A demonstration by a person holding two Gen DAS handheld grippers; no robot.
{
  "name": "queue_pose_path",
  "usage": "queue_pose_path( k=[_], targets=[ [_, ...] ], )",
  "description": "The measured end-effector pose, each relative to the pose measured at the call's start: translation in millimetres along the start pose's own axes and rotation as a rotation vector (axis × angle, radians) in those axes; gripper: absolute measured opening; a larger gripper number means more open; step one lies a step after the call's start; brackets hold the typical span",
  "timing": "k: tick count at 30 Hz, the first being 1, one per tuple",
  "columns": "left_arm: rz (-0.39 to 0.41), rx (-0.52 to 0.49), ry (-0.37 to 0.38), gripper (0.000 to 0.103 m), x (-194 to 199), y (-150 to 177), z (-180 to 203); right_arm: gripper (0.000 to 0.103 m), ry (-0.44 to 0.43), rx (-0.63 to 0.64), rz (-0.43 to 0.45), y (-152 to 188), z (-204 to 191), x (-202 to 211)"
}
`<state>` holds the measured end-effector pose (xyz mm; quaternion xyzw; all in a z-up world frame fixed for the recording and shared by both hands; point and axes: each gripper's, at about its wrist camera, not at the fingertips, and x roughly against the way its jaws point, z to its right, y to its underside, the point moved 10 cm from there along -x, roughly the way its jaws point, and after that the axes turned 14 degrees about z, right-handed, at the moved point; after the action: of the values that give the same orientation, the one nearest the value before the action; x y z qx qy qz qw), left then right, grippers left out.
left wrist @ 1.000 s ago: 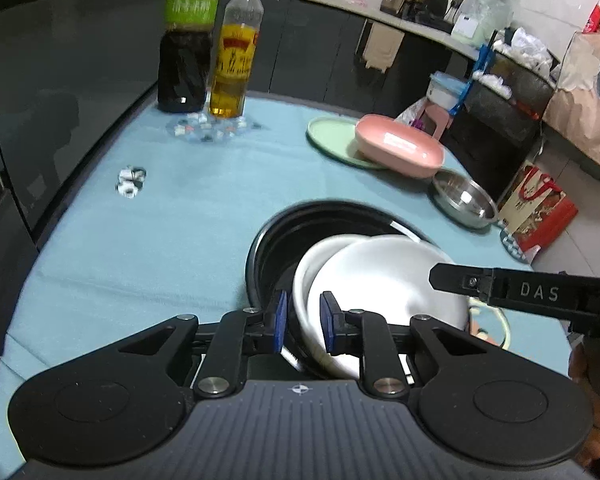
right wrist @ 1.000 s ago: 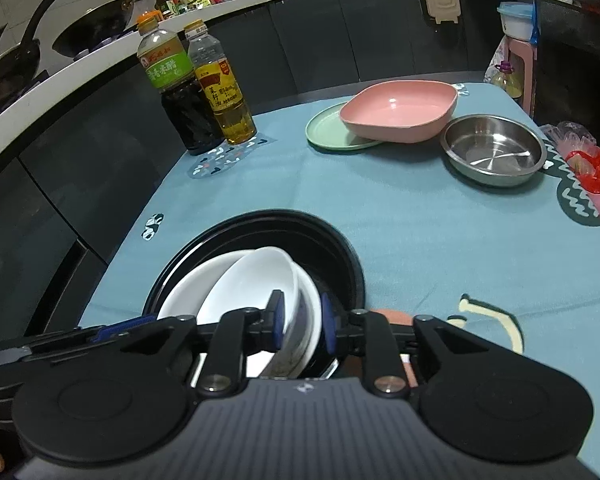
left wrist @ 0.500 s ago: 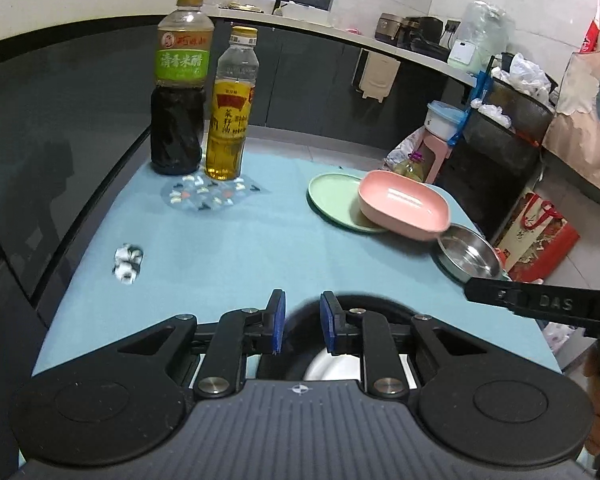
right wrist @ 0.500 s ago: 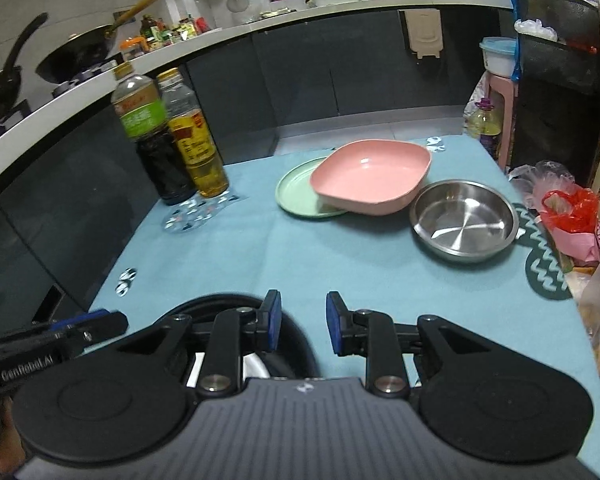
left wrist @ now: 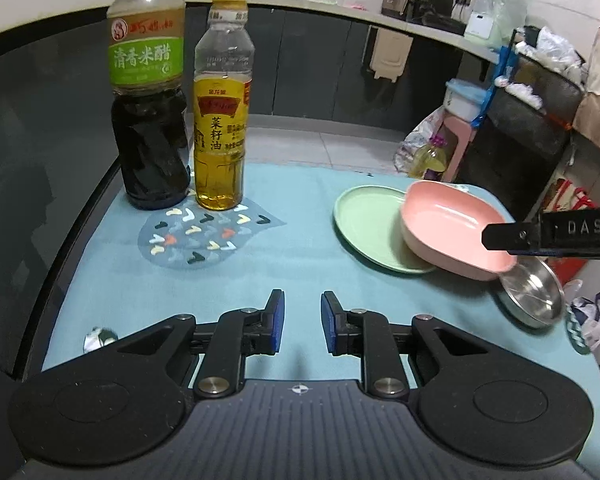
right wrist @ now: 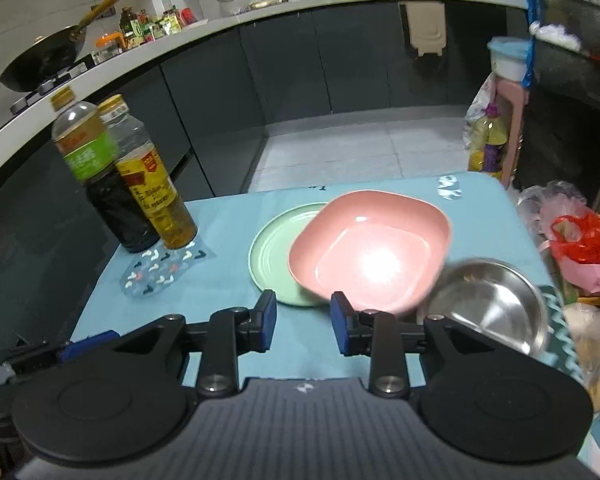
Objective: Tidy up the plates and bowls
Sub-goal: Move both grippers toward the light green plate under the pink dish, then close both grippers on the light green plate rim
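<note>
A pink square bowl [right wrist: 370, 250] rests partly on a green plate [right wrist: 274, 254], with a steel bowl [right wrist: 490, 304] to its right on the blue tablecloth. They also show in the left wrist view: pink bowl [left wrist: 446, 228], green plate [left wrist: 368, 222], steel bowl [left wrist: 534, 294]. My right gripper [right wrist: 303, 326] is open and empty, just short of the pink bowl and plate. My left gripper [left wrist: 302, 322] is open and empty over bare cloth, left of the dishes. The right gripper's finger [left wrist: 556, 232] crosses the pink bowl in the left wrist view.
Two bottles, dark vinegar [left wrist: 150, 120] and yellow oil [left wrist: 222, 120], stand at the table's far left by a patterned patch [left wrist: 204, 236]. Bags [right wrist: 572, 252] and a pink stool [right wrist: 504, 120] lie past the right edge. Dark cabinets stand behind.
Both grippers moved up and forward, away from the black pan with white dishes, which dropped out of view. Both sets of jaws have opened a little wider. The pink bowl is much nearer.
</note>
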<state>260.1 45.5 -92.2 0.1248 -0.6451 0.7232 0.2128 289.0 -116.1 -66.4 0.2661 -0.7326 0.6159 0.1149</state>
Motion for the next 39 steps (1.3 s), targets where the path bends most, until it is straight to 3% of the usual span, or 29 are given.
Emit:
queue_pose_path(
  k=[7, 14, 24, 31, 36, 39],
  targets=[
    [-0.01, 0.029, -0.021, 0.019, -34.7, -8.7, -16.3, 0.032, -0.057, 0.091, 0.003, -30.6, -14.8, -45.9],
    [-0.004, 0.037, -0.023, 0.019, -68.6, -16.3, -6.6, 0.036, -0.092, 0.081, 0.005, -55.7, -24.6, -100.1],
    [-0.032, 0.033, -0.031, 0.019, -105.1, -12.1, 7.4, 0.036, -0.005, 0.105, -0.029, -53.3, -4.7, -153.7],
    [-0.113, 0.085, -0.021, 0.019, -124.6, -0.7, 4.9, 0.036, 0.056, 0.145, -0.091, -43.7, 21.3, -170.2],
    [-0.129, 0.104, -0.039, 0.019, -132.5, 0.1, 1.2, 0.039, 0.05, 0.135, -0.146, -34.4, 31.7, -176.5],
    [-0.146, 0.138, -0.007, 0.019, -136.5, -0.6, 1.8, 0.043, 0.048, 0.168, -0.165, -30.7, 31.6, -180.6]
  ],
)
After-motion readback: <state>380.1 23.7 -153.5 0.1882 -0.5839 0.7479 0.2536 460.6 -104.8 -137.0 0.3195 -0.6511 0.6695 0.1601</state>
